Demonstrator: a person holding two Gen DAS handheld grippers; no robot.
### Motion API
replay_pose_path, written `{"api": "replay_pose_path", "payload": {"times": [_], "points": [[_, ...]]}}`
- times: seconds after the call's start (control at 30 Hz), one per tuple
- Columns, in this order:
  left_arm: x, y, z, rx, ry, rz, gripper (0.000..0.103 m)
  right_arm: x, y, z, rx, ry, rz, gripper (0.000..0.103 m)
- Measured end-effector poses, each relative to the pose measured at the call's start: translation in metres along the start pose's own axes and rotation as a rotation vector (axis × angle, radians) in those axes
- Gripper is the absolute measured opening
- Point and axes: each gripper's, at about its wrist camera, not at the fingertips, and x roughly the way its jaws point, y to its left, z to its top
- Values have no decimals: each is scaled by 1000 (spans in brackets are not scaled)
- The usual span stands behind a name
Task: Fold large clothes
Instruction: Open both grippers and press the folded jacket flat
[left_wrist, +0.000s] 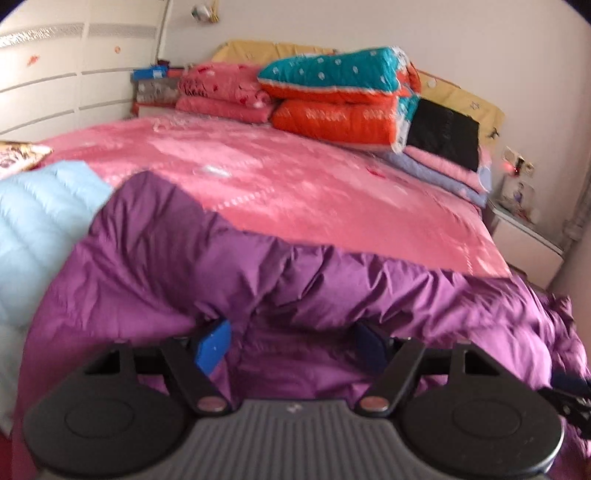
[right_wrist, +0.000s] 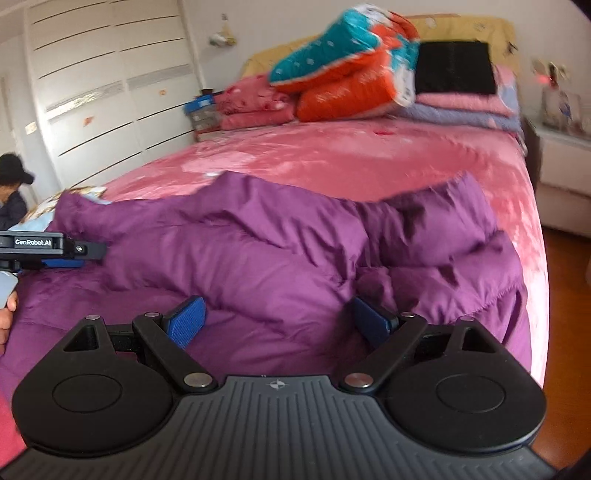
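A large purple padded garment (left_wrist: 184, 266) lies crumpled across the near part of the pink bed (left_wrist: 295, 184); it also shows in the right wrist view (right_wrist: 258, 243). My left gripper (left_wrist: 291, 343) is open, its blue pads wide apart over a fold of the purple fabric. My right gripper (right_wrist: 277, 325) is open too, low over the garment's near edge, nothing between the pads. The left gripper's body shows at the left edge of the right wrist view (right_wrist: 48, 247).
A light blue padded garment (left_wrist: 40, 221) lies left of the purple one. Folded quilts (left_wrist: 340, 96) and a black cushion (left_wrist: 443, 136) are stacked at the headboard. A white nightstand (left_wrist: 524, 240) stands right of the bed, a wardrobe (right_wrist: 103, 92) left. A person in a black cap (right_wrist: 13, 184) sits far left.
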Motion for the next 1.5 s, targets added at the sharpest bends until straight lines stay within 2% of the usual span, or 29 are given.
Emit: {"api": "replay_pose_path", "payload": {"times": [0.2,0.33,0.57,0.77,0.93,1.17,1.37,1.5], "points": [[25,2,6,-36,-68,44,75,19,-24,5,87,-36,-36,103],[39,-1,1,-16,-85,62,79,25,-37,6,131,-49,-56,103],[49,-5,-5,5,-98,75,82,30,-17,-5,134,-64,-66,103],[34,-12,-7,27,-105,84,82,33,-14,-5,122,-63,-71,103],[5,-21,-12,15,-125,31,82,30,-18,-3,116,-48,-69,103],[-33,-55,-18,68,-142,-65,83,21,-16,0,115,-41,-80,103],[-28,-104,-18,133,-112,-148,84,13,-15,1,109,-43,-109,103],[-8,-130,-22,165,-98,-150,84,13,-21,0,107,-47,-127,103]]}}
